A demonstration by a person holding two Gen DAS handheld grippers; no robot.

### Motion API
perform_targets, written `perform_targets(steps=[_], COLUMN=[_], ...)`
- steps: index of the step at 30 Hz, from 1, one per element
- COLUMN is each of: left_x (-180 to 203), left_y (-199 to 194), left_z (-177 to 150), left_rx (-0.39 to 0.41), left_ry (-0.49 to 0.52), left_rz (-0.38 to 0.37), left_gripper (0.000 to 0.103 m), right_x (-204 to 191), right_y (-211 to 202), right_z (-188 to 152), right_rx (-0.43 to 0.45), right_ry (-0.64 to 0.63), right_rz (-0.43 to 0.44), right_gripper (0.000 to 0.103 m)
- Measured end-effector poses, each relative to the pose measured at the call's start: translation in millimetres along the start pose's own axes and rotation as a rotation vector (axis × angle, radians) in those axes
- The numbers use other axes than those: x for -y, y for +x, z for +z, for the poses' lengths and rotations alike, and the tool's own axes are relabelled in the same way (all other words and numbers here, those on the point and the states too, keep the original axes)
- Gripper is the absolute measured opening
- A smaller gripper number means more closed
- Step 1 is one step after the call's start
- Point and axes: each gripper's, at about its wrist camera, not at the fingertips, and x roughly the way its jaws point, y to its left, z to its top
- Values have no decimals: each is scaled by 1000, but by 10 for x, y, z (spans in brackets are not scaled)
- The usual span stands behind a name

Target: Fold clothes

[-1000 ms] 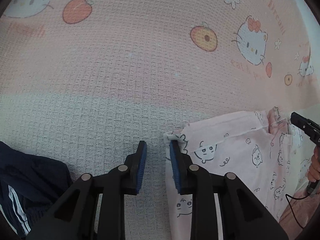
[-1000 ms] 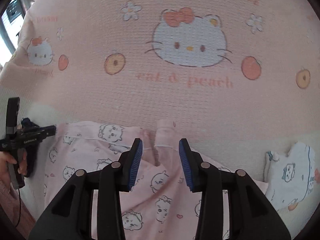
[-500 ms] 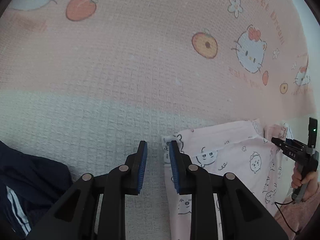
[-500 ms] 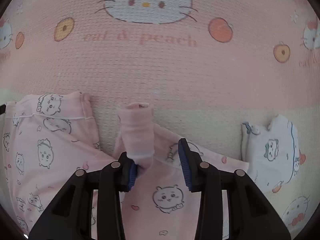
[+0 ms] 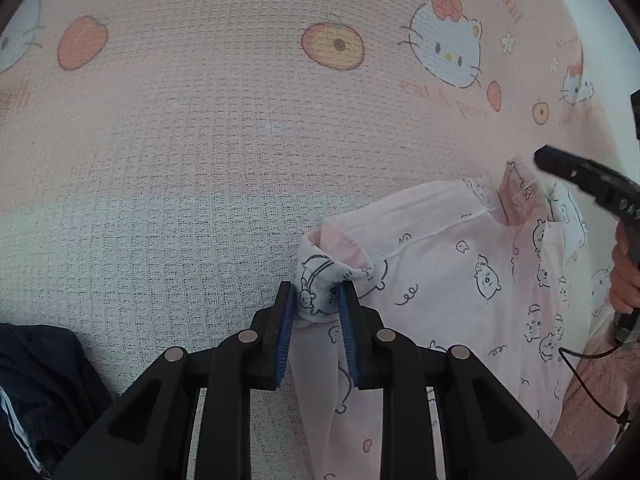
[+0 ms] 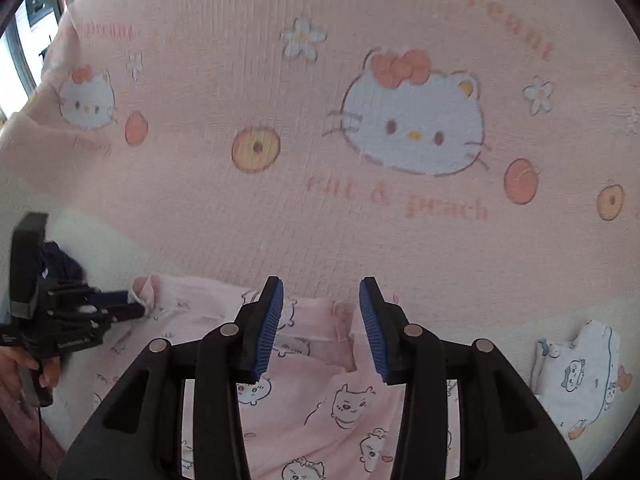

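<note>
Left gripper fingers now closing on pink garment cuff.

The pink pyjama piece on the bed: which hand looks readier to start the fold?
The left. The left gripper is closing with a bunched corner of the pink garment between its pads. The right gripper hangs open above the cloth with nothing between its fingers.

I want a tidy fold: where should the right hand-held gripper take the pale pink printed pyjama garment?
Grip the pale pink printed pyjama garment at its raised stitched edge, coming from above; that hem lies flat between the open right hand-held gripper.
</note>
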Motion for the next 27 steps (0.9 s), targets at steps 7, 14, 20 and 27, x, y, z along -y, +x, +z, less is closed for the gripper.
perform_targets(steps=[7,14,20,27], left_x=[-123,-173,-165,-183], left_y=[-14,41,68,83], left_z=[79,74,79,75], left_rx=[27,14,9,4], left_ry=[-69,-93,-96,-96], left_rz=[69,66,61,73], left_gripper=[7,7,7,7], right_x=[280,529,229,92], right_y=[677,528,475,695], right_z=[-320,-469,-295,-262], right_rx=[-241,-206,-155,-240], right_ry=[67,7,-27,-3], right_rz=[-65,-233,-68,36], right_gripper=[25,22,25,31])
